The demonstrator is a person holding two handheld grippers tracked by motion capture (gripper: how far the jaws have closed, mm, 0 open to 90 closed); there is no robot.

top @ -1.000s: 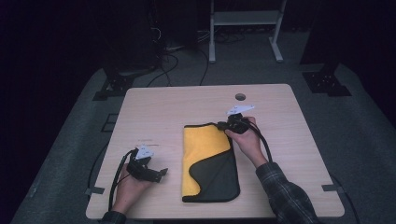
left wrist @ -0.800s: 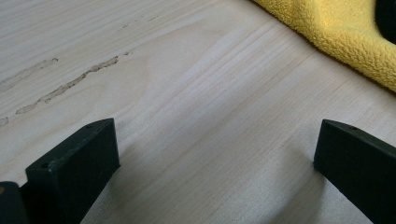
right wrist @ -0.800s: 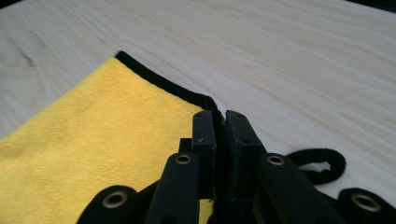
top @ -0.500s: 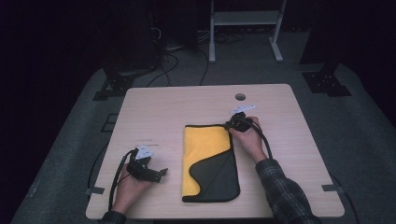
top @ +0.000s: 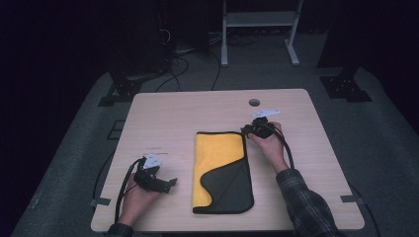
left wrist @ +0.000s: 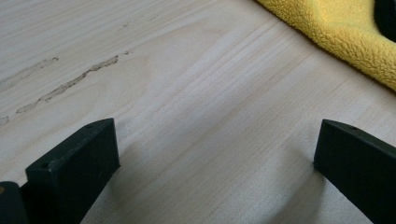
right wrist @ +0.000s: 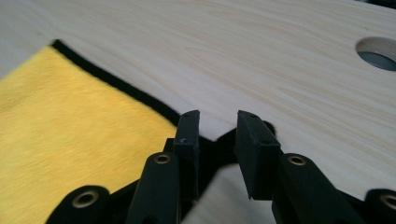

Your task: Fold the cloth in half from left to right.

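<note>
So on the table (top: 163,118) there's one cloth (top: 220,168), folded, yellow with a black side flapped over its near part, lying about in the middle. Two grippers, one in each of my hands, and one round hole (top: 254,102) in the tabletop toward the far edge.

Nearest to me is my left gripper (top: 165,183), resting on the wood near the front edge, a bit to the left of the cloth and not touching it. Its jaws stand wide apart with only bare wood between them; in the left gripper view the fuzzy yellow edge (left wrist: 345,37) of the cloth sits off in the upper right corner.

Farther out, my right gripper (top: 246,130) is at the cloth's far right corner. Its jaws have just been opening and now show a narrow gap. In the right gripper view the black-trimmed corner (right wrist: 140,95) runs up to and under the left jaw tip; I can't tell if it actually touches the fabric, but nothing is pinched between the pads.
</note>
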